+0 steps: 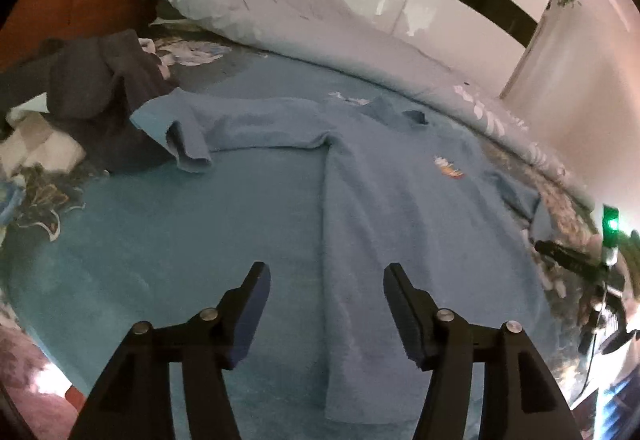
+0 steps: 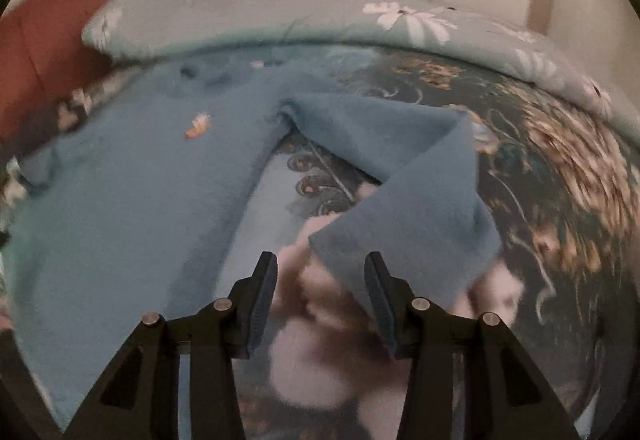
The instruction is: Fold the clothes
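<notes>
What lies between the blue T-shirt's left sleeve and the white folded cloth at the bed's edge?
A dark grey garment lies heaped between the T-shirt sleeve and the white cloth, seen in the left wrist view.

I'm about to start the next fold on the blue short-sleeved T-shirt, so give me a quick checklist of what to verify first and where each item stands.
1. Left gripper empty, jaws apart over the blue short-sleeved T-shirt: ok.
2. Right gripper free of cloth: cannot tell; the folded-back right sleeve drapes at its right finger, though the jaws stand apart.
3. Shirt body flat on the teal floral bedsheet: ok, light creases only.
4. Left sleeve flat: not ok, its cuff stands open.
5. Right sleeve flat: not ok, doubled over.
6. Dark grey clothes pile away from the shirt: not ok, it lies against the left sleeve.
</notes>
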{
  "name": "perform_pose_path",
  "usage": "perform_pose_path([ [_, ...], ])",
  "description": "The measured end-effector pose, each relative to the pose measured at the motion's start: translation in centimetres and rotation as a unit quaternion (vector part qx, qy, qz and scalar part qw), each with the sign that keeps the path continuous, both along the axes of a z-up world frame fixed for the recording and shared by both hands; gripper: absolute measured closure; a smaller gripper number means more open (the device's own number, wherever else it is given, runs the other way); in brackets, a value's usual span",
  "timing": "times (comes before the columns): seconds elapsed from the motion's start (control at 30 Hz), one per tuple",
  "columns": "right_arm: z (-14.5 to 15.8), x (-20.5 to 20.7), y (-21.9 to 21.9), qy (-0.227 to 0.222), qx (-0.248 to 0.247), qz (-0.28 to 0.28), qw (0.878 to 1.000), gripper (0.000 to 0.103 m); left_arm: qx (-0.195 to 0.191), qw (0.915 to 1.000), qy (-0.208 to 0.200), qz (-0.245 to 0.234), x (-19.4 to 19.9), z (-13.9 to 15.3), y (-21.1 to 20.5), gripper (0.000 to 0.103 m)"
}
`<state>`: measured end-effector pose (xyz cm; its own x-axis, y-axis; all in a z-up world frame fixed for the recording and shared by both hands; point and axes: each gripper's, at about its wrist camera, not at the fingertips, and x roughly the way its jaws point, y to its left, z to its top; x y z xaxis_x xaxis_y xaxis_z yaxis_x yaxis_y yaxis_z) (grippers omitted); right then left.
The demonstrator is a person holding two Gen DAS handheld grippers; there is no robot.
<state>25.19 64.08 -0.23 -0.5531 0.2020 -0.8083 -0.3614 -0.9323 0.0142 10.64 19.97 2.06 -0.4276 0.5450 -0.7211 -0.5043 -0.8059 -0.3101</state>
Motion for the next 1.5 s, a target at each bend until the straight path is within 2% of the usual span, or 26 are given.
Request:
perform_pose_path([
  [0.13,-0.8,-1.2,0.5,-0.021,0.026,-0.018,0.999,0.059,0.019,0.9998,0.0,-0.005,-0.6,0.1,-0.3,0.04],
  [0.17,-0.9,-1.4,0.7,-0.024,0.031,-0.025,0.999,0.067,0.022,0.9997,0.002,-0.004,-0.9,0.2,-0.4,0.04],
  [0.2,-0.8,-1.4,0.9,-0.026,0.028,-0.035,0.999,0.095,0.03,0.9995,-0.001,-0.004,-1.1,0.2,-0.5,0.04],
  [0.23,-0.6,-1.4,1.7,-0.032,0.019,-0.047,0.998,0.099,0.038,0.9993,-0.003,-0.005,-1.4,0.1,-0.5,0.04],
  [0.33,1.5,-0.4,4.7,0.01,-0.065,-0.075,0.995,0.099,0.057,0.9983,-0.007,-0.007,-2.4,0.2,-0.5,0.04],
  [0.4,4.6,0.5,6.7,0.058,-0.095,-0.101,0.989,0.099,0.057,0.9983,-0.001,-0.01,-3.3,0.4,-0.2,0.04],
  [0.43,7.1,1.2,8.1,0.096,-0.117,-0.109,0.982,0.099,0.056,0.9983,0.002,-0.012,-3.8,0.6,0.0,0.04],
  [0.63,18.9,1.3,10.3,0.209,-0.131,-0.117,0.962,0.099,0.054,0.9977,0.026,-0.03,-8.2,1.8,1.5,0.04],
  [0.73,22.2,-1.0,8.5,0.207,-0.096,-0.096,0.969,0.099,0.064,0.9967,0.029,-0.043,-10.7,2.5,2.4,0.04],
  [0.83,23.3,-4.6,5.8,0.197,-0.105,-0.06,0.973,0.099,0.072,0.9953,0.039,-0.051,-12.1,2.8,2.7,0.04],
  [1.0,21.3,-13.9,-0.4,0.169,-0.146,0.003,0.975,0.099,0.083,0.9951,0.038,-0.039,-13.4,1.9,1.8,0.04],
  [1.13,18.6,-21.3,-6.1,0.136,-0.151,0.053,0.978,0.099,0.09,0.9945,0.049,-0.023,-13.8,1.6,0.0,0.04],
  [1.23,14.3,-27.4,-10.8,0.094,-0.164,0.089,0.978,0.099,0.101,0.9941,0.04,0.0,-14.3,1.1,-1.9,0.04],
  [1.3,11.4,-30.1,-12.6,0.067,-0.176,0.097,0.977,0.099,0.117,0.9929,0.024,0.007,-14.6,0.9,-3.0,0.04],
  [1.4,6.7,-33.6,-15.5,0.024,-0.185,0.105,0.977,0.099,0.137,0.9901,0.024,0.02,-14.9,1.2,-4.4,0.04],
  [1.5,3.3,-35.6,-17.2,-0.014,-0.191,0.105,0.976,0.099,0.153,0.9877,0.018,0.029,-15.2,1.3,-5.4,0.04],
])
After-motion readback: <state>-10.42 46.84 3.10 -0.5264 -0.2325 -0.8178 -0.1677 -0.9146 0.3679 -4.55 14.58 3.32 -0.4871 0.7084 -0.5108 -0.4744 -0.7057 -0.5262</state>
